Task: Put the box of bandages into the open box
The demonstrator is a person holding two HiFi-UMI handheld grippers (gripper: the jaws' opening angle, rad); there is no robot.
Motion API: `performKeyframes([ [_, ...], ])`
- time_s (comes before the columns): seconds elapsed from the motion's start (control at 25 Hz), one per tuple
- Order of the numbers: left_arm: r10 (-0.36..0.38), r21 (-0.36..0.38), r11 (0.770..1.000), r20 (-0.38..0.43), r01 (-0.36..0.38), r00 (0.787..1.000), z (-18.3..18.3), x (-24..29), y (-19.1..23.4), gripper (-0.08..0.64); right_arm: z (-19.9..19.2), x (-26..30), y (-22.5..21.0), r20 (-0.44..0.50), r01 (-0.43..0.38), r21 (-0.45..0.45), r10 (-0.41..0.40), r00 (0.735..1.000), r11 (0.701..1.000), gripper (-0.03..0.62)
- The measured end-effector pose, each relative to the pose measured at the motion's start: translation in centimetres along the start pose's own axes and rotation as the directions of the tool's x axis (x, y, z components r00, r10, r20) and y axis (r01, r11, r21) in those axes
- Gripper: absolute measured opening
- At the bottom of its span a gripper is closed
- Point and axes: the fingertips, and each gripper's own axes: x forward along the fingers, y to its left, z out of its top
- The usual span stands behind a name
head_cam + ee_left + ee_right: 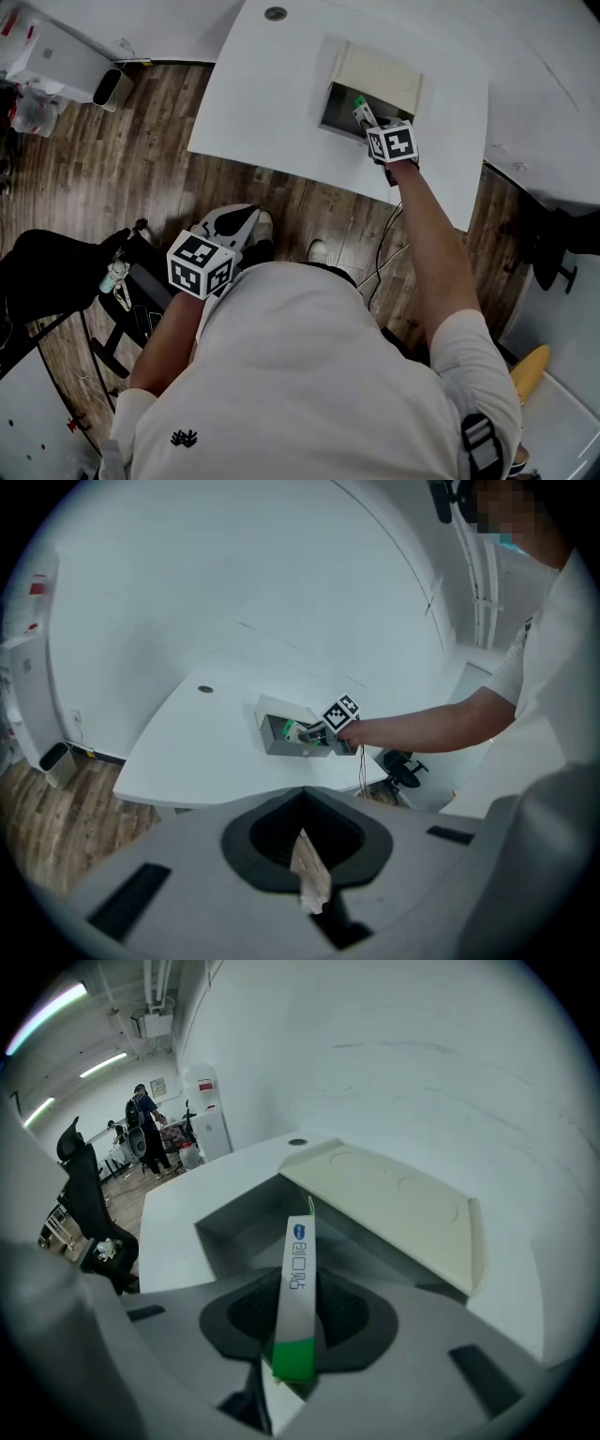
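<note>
bandage box (294, 1302) over open box (398, 1206)

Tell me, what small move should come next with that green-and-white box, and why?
Probably lower the right tongs a little further, then let go. They grip the box of bandages edge-on, its far end pointing into the open box, whose lid is folded back, but it seems not to rest on the bottom yet.
</note>
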Motion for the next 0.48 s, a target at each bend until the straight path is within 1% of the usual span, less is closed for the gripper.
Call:
performKeyframes([
  [0.24, 0.004, -0.005, 1.000, 0.002, -0.004, 1.000, 0.10, 0.24, -0.34, 0.003, -0.12, 0.48, 0.12, 0.014, -0.024, 0.005, 0.024, 1.000, 1.000, 0.098],
  [0.32, 0.009, -0.006, 1.000, 0.004, -0.009, 1.000, 0.14, 0.20, -0.38, 0.003, -0.05, 0.35, 0.09, 0.014, -0.016, -0.003, 0.016, 1.000, 1.000, 0.100],
  [0.48, 0.016, -0.008, 1.000, 0.008, -0.016, 1.000, 0.06, 0.11, -0.50, 0.003, -0.26, 0.06, -0.05, 0.002, 0.001, -0.007, -0.001, 1.000, 1.000, 0.127],
])
